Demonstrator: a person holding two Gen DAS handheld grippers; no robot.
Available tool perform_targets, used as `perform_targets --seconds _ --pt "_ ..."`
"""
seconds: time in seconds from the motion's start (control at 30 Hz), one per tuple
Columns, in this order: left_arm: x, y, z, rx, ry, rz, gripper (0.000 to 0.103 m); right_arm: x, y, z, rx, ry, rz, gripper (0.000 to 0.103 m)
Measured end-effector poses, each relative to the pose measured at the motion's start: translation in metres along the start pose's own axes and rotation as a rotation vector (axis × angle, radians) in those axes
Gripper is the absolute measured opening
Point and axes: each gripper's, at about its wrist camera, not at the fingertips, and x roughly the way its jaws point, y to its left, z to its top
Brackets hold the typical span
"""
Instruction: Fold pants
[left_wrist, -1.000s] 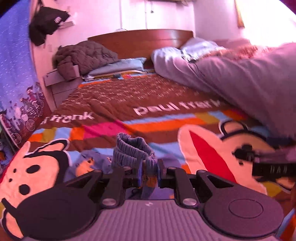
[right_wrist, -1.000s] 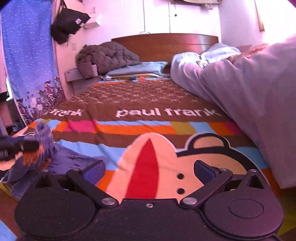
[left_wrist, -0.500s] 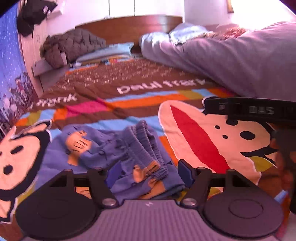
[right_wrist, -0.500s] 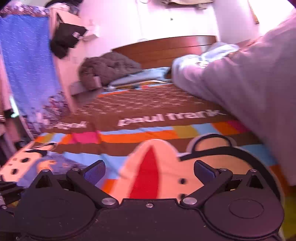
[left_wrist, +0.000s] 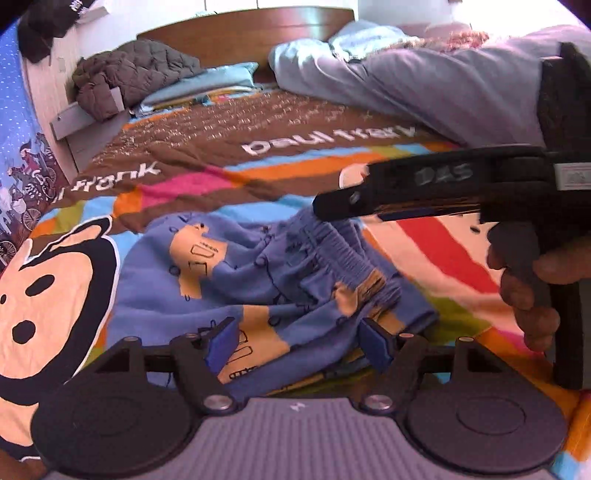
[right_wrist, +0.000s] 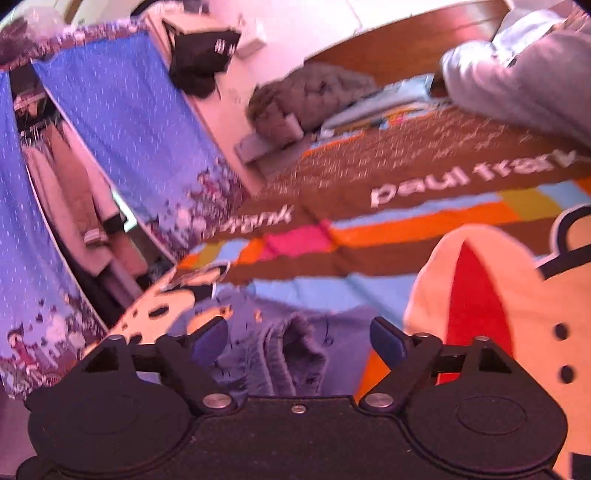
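The left gripper (left_wrist: 301, 345) points down at the bed, and its jaws stand wide apart with nothing pressed between the blue pads; they were opening a moment ago and are now steady. The blue pants (left_wrist: 236, 280) lie crumpled on the colourful blanket (left_wrist: 229, 181), directly under and in front of these pads, with the gathered waistband turned up. The right gripper (right_wrist: 297, 341) comes in from the right side, held by a hand (left_wrist: 532, 291), and it is tilted over the waistband. Its jaws have just been closing but are still apart, and the cloth lies loose between them, not pinched.
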Motion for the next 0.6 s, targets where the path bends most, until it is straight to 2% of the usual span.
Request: perform_targets --seconds 0.03,0.07,0.1,0.13,0.17,0.2,0.27,0.43,0.6 --pt "0.0 -0.001 0.0 0.016 0.003 -0.004 0.067 0.007 0.0 -0.001 0.0 0.022 -0.005 0.072" --pt "0.0 -0.003 -0.001 0.042 0.002 -0.014 0.041 0.012 0.0 -0.003 0.002 0.036 -0.008 0.061" --pt "0.0 -0.006 -0.001 0.077 0.001 -0.025 0.028 0.015 -0.001 -0.005 0.01 0.042 -0.003 0.055" --pt "0.001 -0.009 -0.002 0.109 0.001 -0.017 0.018 0.017 -0.002 -0.006 0.024 0.042 0.006 0.042" --pt "0.0 -0.012 -0.002 0.135 -0.004 -0.004 0.012 0.016 -0.004 -0.007 0.036 0.038 0.011 0.038" --pt "0.0 -0.015 -0.004 0.15 -0.009 -0.003 0.01 0.014 -0.003 -0.008 0.04 0.027 0.012 0.035" --pt "0.0 -0.02 -0.004 0.173 -0.016 0.006 0.006 0.009 -0.005 -0.01 0.039 0.009 0.02 0.011" --pt "-0.015 -0.021 0.001 0.145 -0.038 -0.02 0.004 -0.002 -0.014 -0.007 0.09 -0.026 0.031 0.008" --pt "-0.032 -0.024 0.01 0.114 -0.059 -0.092 0.004 -0.027 -0.016 0.002 0.118 -0.055 0.015 0.008"
